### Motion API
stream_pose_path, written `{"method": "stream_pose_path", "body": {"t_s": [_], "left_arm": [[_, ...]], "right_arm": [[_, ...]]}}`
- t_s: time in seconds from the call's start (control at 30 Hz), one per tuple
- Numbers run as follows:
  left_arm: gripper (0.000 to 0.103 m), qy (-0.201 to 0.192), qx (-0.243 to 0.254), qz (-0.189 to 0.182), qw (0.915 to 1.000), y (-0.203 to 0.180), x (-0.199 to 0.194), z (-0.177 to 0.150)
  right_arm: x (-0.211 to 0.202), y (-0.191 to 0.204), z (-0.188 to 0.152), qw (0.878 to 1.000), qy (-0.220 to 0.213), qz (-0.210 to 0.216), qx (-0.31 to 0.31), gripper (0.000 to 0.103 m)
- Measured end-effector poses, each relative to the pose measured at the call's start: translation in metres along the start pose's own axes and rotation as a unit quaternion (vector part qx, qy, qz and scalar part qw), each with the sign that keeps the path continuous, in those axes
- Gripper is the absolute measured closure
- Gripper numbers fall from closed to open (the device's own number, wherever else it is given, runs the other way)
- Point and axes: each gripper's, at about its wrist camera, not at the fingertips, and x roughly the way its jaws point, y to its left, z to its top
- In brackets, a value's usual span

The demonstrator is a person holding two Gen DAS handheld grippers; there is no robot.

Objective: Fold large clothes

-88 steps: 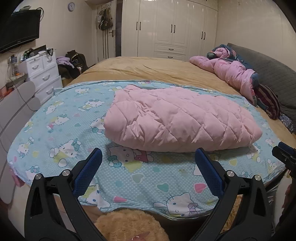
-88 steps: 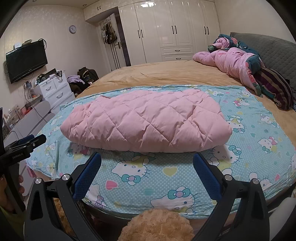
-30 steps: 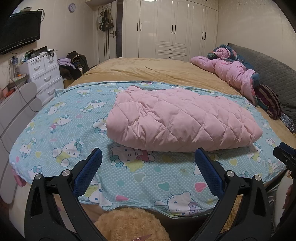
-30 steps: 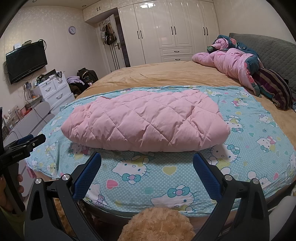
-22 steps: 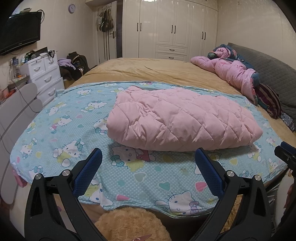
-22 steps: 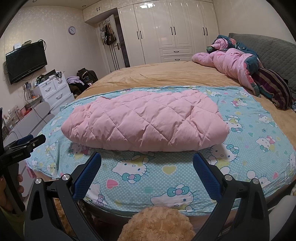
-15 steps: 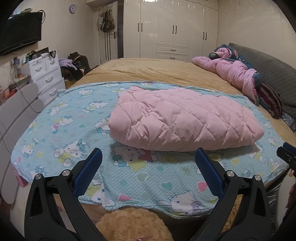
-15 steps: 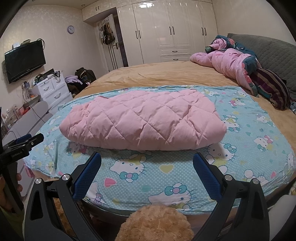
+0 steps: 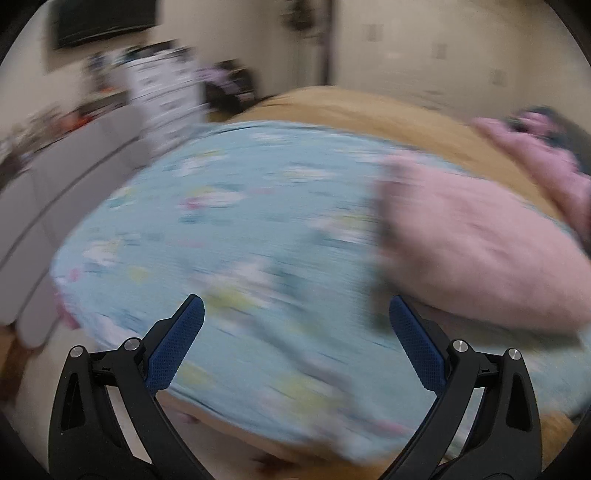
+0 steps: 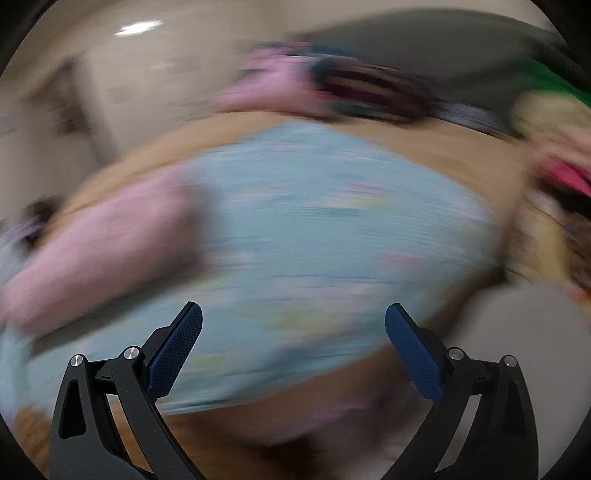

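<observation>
Both views are heavily motion-blurred. The folded pink quilted coat [image 9: 476,243] lies on the light blue cartoon-print sheet [image 9: 240,229] at the right of the left wrist view, and the coat [image 10: 103,243] sits at the left of the right wrist view on the sheet [image 10: 332,229]. My left gripper [image 9: 295,325] is open and empty, off the coat's left end. My right gripper [image 10: 293,325] is open and empty, off the coat's right end. Neither touches the coat.
A tan bedspread [image 9: 369,110] covers the bed behind the sheet. A second pink garment [image 9: 546,162] lies at the far right of the bed. A white drawer unit [image 9: 162,96] and a wall TV [image 9: 103,18] stand left. Mixed clothes [image 10: 554,147] are piled at right.
Both grippers have swung apart quickly: the left view turned left, the right view turned right. The coat slid toward each view's inner edge. The coat itself has not moved.
</observation>
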Motion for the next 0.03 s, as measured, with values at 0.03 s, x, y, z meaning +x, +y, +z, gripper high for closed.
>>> {"method": "stream_pose_path", "body": {"t_s": [0.03], "left_arm": [[0.009,0.005,-0.013,0.035,0.9993,0.0258,0.0241,0.0142]], "right_arm": [[0.0173,-0.0396,0.0041,0.998,0.007,-0.057,0.036,0.004]]}}
